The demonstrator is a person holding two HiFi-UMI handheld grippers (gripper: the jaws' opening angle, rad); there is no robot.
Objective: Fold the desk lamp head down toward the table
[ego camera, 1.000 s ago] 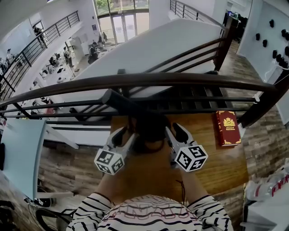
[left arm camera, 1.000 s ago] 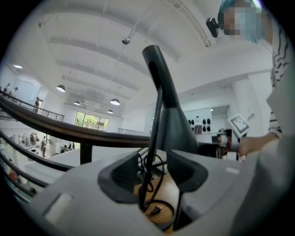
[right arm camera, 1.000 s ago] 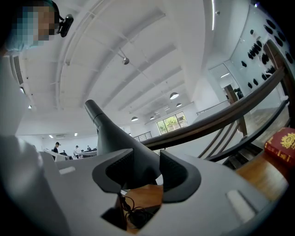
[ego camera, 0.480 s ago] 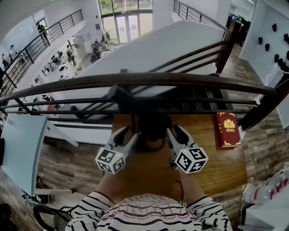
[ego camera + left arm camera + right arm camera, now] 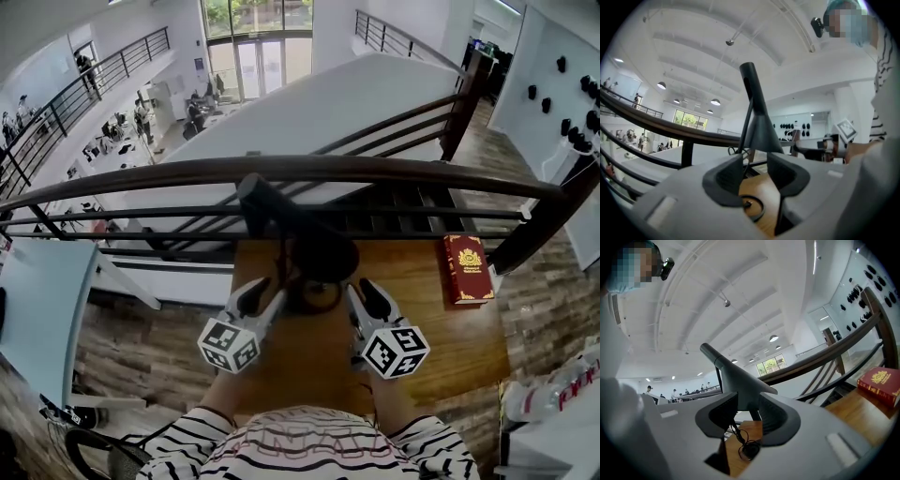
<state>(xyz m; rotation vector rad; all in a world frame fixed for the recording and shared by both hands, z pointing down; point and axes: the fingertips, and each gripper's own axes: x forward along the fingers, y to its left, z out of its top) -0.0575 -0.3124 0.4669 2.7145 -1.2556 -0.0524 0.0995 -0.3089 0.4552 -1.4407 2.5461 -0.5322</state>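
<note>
Dark grey desk lamp [image 5: 322, 255] is set on the brown wooden tabletop [image 5: 441, 337], close before the dark wooden railing [image 5: 394, 171]. Its thin ring base [image 5: 317, 297] rests flat. The cone-shaped head [image 5: 760, 133] is held clear above the base, mouth downward. A thick bar [image 5: 255, 197] slants up from the cone's tip toward the railing. Head is not yet folded down.

Left tongs [image 5: 261, 292] are held level just left of the lamp's base, right tongs [image 5: 366, 289] just right of it. Neither is touching the lamp. Both pairs of jaws have just been closing, yet are seen spread, nothing pinched. Past each gap only cone, cord and tabletop are seen.

Red hardback book [image 5: 466, 269] lies well right of the lamp, untouched.

Step judged: approach, no grasp yet. Next move, as judged: one pair is to be brought onto the head or bar and closed. The base may be steadied by the other, then the head swung down. The light base could be tipped or dragged.
</note>
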